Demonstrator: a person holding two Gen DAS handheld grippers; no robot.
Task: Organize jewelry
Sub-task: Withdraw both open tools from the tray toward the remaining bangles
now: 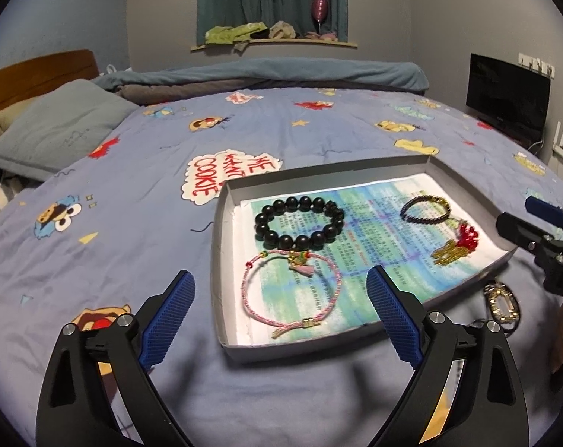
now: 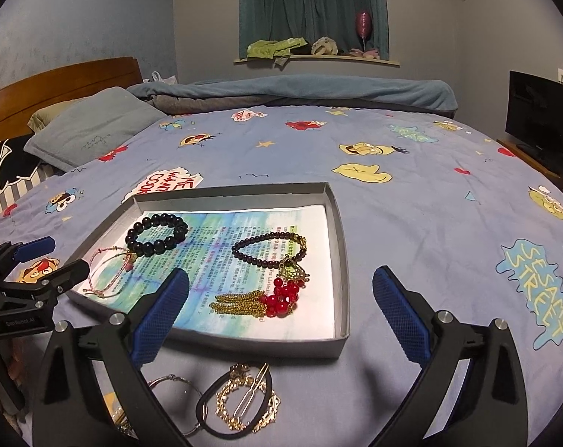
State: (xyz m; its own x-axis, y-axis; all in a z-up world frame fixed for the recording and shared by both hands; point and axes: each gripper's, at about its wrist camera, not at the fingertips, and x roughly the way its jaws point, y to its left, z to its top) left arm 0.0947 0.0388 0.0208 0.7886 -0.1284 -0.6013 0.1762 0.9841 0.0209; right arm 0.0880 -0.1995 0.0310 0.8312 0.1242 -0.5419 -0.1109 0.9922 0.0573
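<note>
A shallow grey box lined with printed paper lies on the bed. Inside are a black bead bracelet, a pink cord bracelet, and a thin dark bead bracelet with red beads and a gold tassel. My left gripper hovers open over the box's near-left corner, nothing between its blue pads. My right gripper is open above the box's front edge, also empty. Loose gold pieces and a black hair tie lie on the sheet in front of the box.
The bed is covered by a blue cartoon-print sheet. A grey pillow and wooden headboard lie far left, folded blankets at the back. A dark monitor stands at the right. The other gripper shows at each view's edge.
</note>
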